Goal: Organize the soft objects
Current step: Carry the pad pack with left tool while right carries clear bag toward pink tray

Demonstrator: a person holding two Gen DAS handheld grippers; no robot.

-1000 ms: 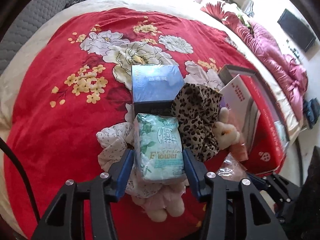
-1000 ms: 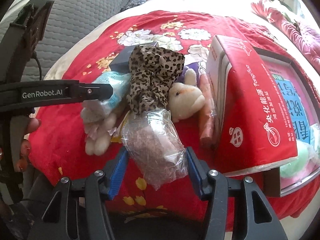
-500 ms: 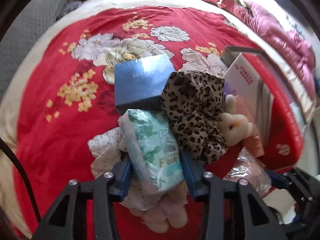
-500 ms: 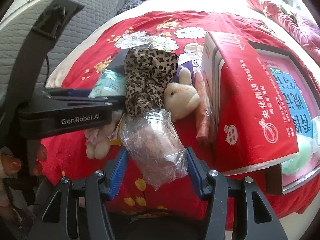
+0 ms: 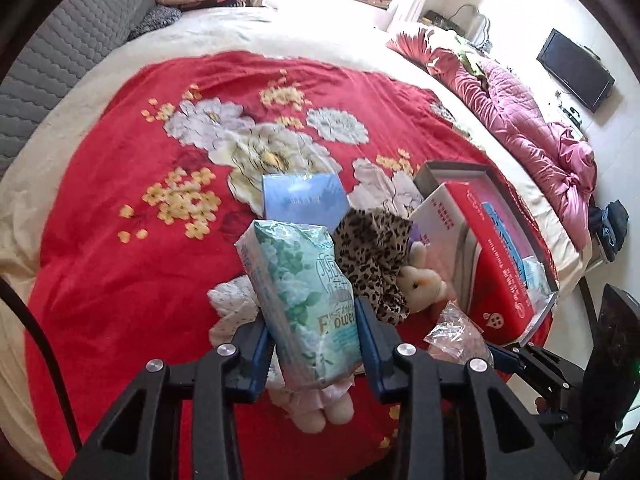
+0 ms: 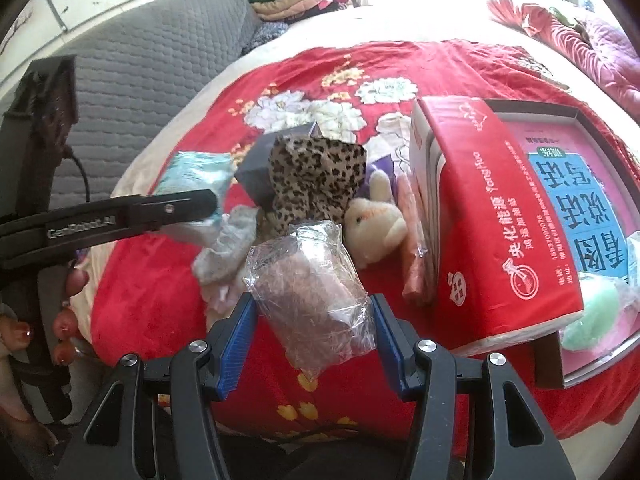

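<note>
Closing on a tissue pack [image 5: 304,300], the left gripper [image 5: 316,344] has its blue fingers [image 5: 370,344] pressed to the pack's lower sides, the soft wrap tilting toward 11 o'clock above a pile on the bed [image 5: 100,208]. At 1 o'clock from the pack lies a leopard cloth [image 5: 376,256], with a plush toy [image 5: 424,280] beside it and a blue box [image 5: 304,200] at 12 o'clock. In the right wrist view, the right gripper [image 6: 316,336] holds its fingers [image 6: 390,344] apart but snug against a clear bag [image 6: 312,292], its contents pinkish and indistinct. A red carton [image 6: 492,216] leans on an open tray [image 6: 600,128] at 2 o'clock from the bag.

Both items look light and yielding. The tissue pack should squash under pressure, so a hold across its middle width, not the loose sealed end, seems safest; its glossy film may slip. The bag's crinkled plastic looks slick and could slide or tear, so taking it around the bulk of its contents appears wiser than pinching the loose film.
</note>
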